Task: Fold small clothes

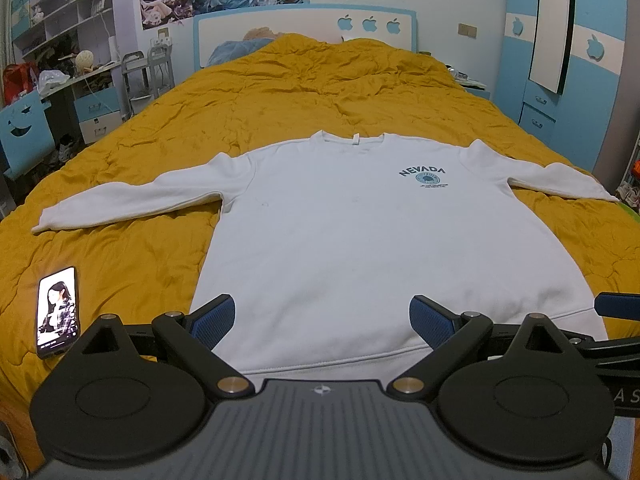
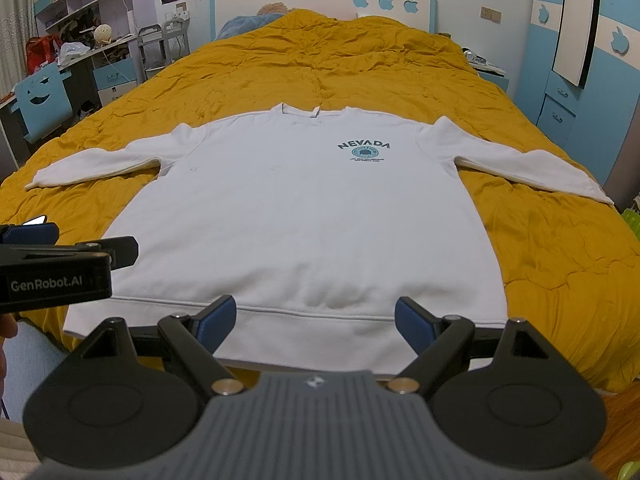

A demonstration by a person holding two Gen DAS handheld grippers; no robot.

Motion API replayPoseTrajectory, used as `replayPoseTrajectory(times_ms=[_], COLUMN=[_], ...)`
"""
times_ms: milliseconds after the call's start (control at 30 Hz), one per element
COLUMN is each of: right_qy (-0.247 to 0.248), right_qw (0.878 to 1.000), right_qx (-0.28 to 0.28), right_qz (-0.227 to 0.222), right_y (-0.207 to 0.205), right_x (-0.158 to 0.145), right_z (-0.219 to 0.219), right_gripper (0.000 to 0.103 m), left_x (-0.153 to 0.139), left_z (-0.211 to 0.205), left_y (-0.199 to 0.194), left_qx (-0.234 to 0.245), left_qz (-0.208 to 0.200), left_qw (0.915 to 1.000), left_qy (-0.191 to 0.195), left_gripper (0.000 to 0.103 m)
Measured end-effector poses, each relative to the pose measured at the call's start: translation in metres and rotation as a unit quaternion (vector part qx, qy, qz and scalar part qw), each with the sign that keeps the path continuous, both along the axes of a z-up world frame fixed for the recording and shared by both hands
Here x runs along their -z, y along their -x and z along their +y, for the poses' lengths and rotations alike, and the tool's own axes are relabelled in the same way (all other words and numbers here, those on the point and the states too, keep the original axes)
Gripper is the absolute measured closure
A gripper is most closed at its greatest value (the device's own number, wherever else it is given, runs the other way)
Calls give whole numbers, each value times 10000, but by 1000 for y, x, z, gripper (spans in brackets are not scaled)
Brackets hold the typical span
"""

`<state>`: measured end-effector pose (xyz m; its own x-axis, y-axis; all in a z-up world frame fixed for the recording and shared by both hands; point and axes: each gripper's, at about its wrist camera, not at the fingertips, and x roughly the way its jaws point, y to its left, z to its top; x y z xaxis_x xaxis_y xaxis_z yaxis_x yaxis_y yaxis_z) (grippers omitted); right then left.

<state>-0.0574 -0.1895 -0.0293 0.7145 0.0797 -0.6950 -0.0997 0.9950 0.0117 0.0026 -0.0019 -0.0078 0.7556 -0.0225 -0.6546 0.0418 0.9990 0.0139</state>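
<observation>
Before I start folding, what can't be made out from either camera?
- Sweatshirt hem: left wrist view, middle hidden behind the left gripper; right wrist view, behind the right gripper.
- Small print under NEVADA logo: too small, both views.
- Phone: right wrist view, mostly hidden by the left gripper.

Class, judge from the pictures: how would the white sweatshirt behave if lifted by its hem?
The white sweatshirt looks floppy: it lies flat, following the quilt. Its spread sleeves would probably dangle and trail. The thick ribbed hem suggests moderate weight, not flimsy.
</observation>
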Motion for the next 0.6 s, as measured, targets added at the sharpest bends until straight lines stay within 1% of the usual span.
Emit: replayPoseTrajectory(times_ms=[367, 400, 600], right_qy=[-4, -7, -47], right_qw=[10000, 10000, 10000], right_qx=[-1, -9, -29], right_qz=[9, 17, 81], right_y=[0, -1, 0], right_x=[-1, 6, 13], right_z=[-1, 4, 12], right_gripper=[21, 21, 21], left_x=[1, 2, 10], left_z=[0, 0, 4], left_y=[-1, 0, -2], left_qx=[-3, -3, 26], left_qz=[16, 19, 117], left_qw=[10000, 10000, 9999], left_qy=[2, 4, 12], left_gripper=[0, 0, 0])
